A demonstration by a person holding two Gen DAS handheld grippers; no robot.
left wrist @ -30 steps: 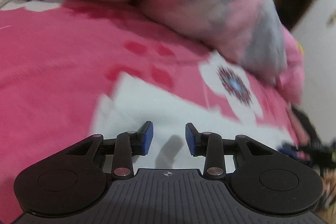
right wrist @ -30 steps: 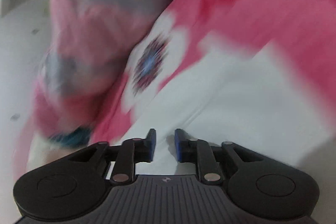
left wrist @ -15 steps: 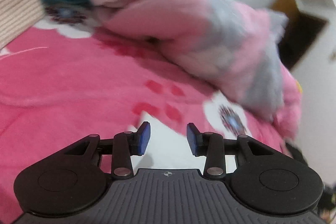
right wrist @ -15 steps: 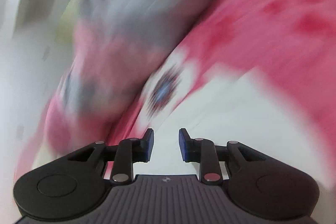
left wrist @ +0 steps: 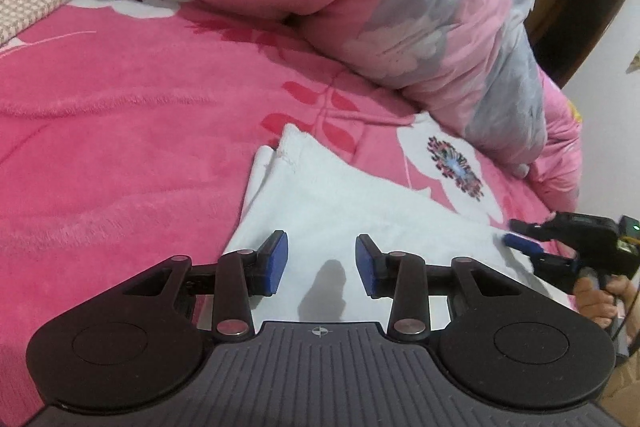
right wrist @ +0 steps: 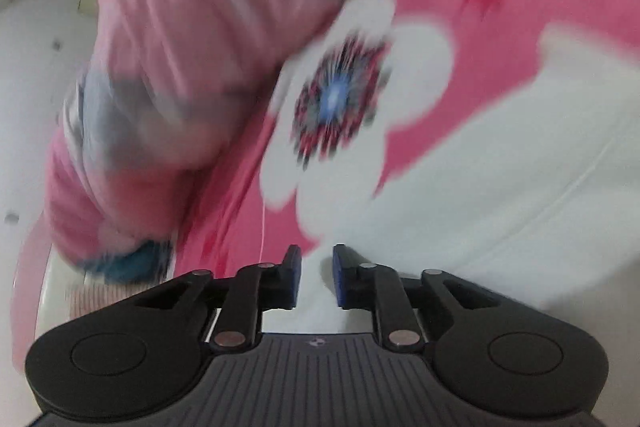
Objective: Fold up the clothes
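Both grippers, left and right, hover with narrow, empty fingers, the right's just closing, over a white garment near a heaped quilt.

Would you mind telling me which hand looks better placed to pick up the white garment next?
Probably the left: its tool hangs open squarely over the white garment, while the right tool sits at its edge.

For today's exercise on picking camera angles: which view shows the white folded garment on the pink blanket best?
The left wrist view: the white folded garment lies sharp there, its folded edge and hem visible. The right wrist view shows only a motion-blurred white patch with no detail.
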